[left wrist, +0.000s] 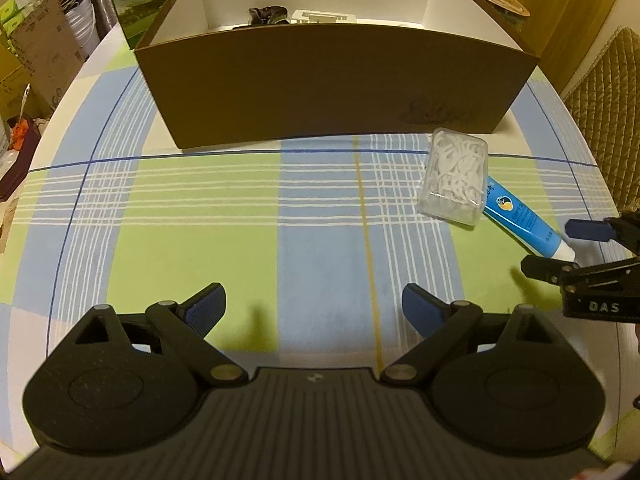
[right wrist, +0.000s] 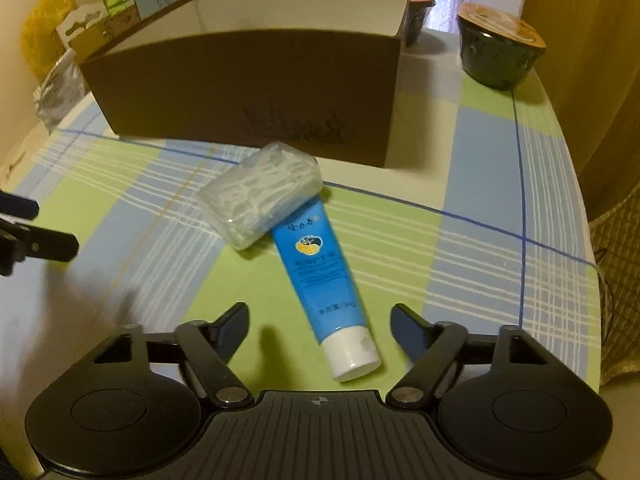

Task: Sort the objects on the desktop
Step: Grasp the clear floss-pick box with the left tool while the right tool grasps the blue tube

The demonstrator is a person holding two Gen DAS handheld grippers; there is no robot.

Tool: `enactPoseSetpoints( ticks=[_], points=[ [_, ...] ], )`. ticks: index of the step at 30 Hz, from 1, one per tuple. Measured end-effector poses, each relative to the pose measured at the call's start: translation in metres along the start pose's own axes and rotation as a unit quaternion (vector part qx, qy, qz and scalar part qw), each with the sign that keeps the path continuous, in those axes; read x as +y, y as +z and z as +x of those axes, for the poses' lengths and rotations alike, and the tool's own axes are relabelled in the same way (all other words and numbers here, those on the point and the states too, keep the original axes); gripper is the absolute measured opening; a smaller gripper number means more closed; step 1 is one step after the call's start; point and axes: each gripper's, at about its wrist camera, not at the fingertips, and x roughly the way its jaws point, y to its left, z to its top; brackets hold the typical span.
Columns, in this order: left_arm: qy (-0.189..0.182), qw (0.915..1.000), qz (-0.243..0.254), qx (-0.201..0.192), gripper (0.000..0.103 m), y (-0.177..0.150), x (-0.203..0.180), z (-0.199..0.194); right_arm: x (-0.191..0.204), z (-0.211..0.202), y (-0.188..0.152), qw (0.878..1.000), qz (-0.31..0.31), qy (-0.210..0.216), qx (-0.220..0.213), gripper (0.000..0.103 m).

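Counter (right wrist: 500, 184): checked cloth in green, blue and white, fills both views.

Brown box (right wrist: 248, 80): open top, white inside, sits at the far side. Left wrist view shows a dark item and a white item already in it. Judged the sort target.

Blue tube (right wrist: 320, 280): lies flat near the right gripper, white cap (right wrist: 352, 354) at the near end, crimped tail running far-left under the clear case. Blue body, yellow-and-dark logo, printed text too soft to read. Likely light, soft-walled, a bit slick; body will squash under clamp. Best hold is probably across the stiff cap or the shoulder just above it.

Clear case (right wrist: 260, 194): transparent plastic, packed with small white picks, just near of the box. One edge rests on the tube tail, so pulling the tube may drag or tip it. Rigid shell, light, slippery.

Right gripper (right wrist: 320, 322): jaws apart, straddling the tube's cap end, not touching it that I can see. No grip yet.

Left gripper (left wrist: 314, 304): jaws wide apart, nothing between them, over bare cloth well left of both items.
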Motion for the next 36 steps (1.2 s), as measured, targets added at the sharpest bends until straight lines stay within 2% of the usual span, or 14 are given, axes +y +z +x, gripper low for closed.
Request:
enactPoseSetpoints(
  ticks=[3, 4, 7, 12, 18, 22, 32, 36],
  points=[
    [-0.004, 1.0000, 0.006, 0.002, 0.093, 0.002, -0.003, 0.004, -0.004, 0.008, -0.001, 1.000, -0.002, 0.001, 0.010, 0.046],
    [-0.006, 0.9999, 0.008, 0.003, 0.093, 0.003, -0.004, 0.006, -0.004, 0.007, -0.002, 1.000, -0.005, -0.004, 0.007, 0.036],
    [-0.011, 0.9998, 0.018, 0.005, 0.093, 0.004, -0.008, 0.010, -0.008, 0.002, -0.004, 1.000, -0.006, 0.005, 0.020, 0.029],
    [-0.026, 0.9990, 0.035, 0.007, 0.093, 0.009, -0.016, 0.017, -0.020, -0.010, -0.017, 0.999, 0.038, -0.013, 0.032, 0.029],
    [-0.045, 0.9966, 0.069, 0.004, 0.093, 0.016, -0.035, 0.026, -0.046, -0.021, -0.026, 0.991, 0.118, -0.065, 0.022, 0.029],
    [-0.059, 0.9932, 0.101, -0.006, 0.092, 0.025, -0.053, 0.034, -0.057, -0.023, -0.024, 0.985, 0.150, -0.079, 0.015, 0.029],
    [-0.079, 0.9826, 0.166, -0.027, 0.088, 0.062, -0.102, 0.070, -0.061, -0.023, -0.024, 0.984, 0.159, -0.076, 0.010, 0.029],
    [-0.080, 0.9804, 0.178, -0.028, 0.079, 0.072, -0.112, 0.084, -0.061, -0.023, -0.025, 0.984, 0.162, -0.077, 0.007, 0.029]
  ],
)
